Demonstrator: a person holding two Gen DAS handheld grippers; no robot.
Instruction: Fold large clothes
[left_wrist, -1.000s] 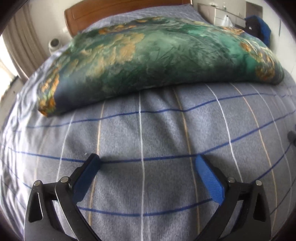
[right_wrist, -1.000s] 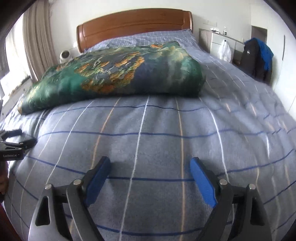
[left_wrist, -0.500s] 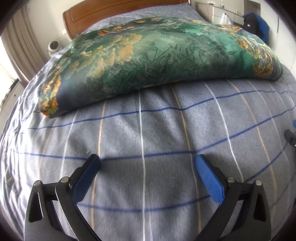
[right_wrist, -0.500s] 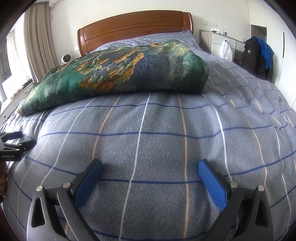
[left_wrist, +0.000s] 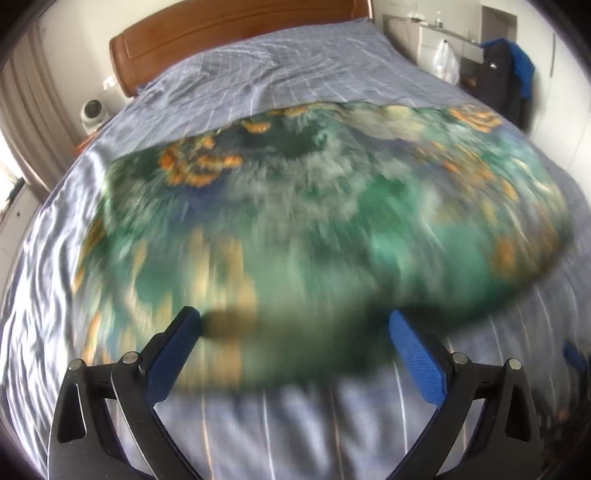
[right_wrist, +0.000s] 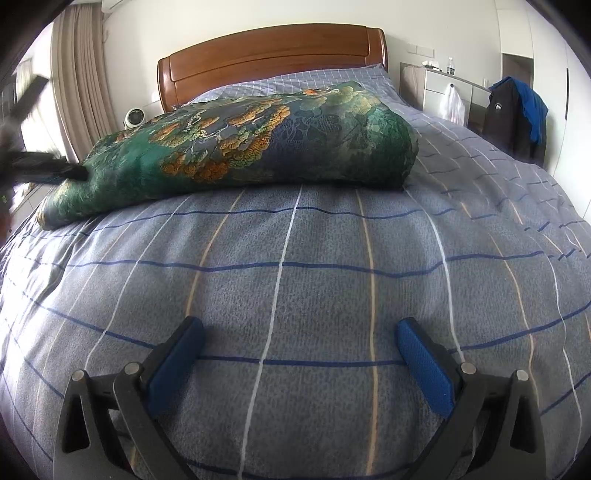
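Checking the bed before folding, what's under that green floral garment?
The green floral garment lies on the blue checked bedspread. Anything beneath its folds is covered.

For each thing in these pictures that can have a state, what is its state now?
Green floral garment: folded into a thick bundle, lying on the bed.
Checked bedcover: spread over the bed, lightly wrinkled.
Left gripper: jaws open, at the garment's near edge, nothing gripped; view blurred.
Right gripper: jaws wide open, empty, above bare bedcover.
Dark jacket: hanging by the wall.

Open bedspread (right_wrist: 295, 280) before folded garment (right_wrist: 258, 136)
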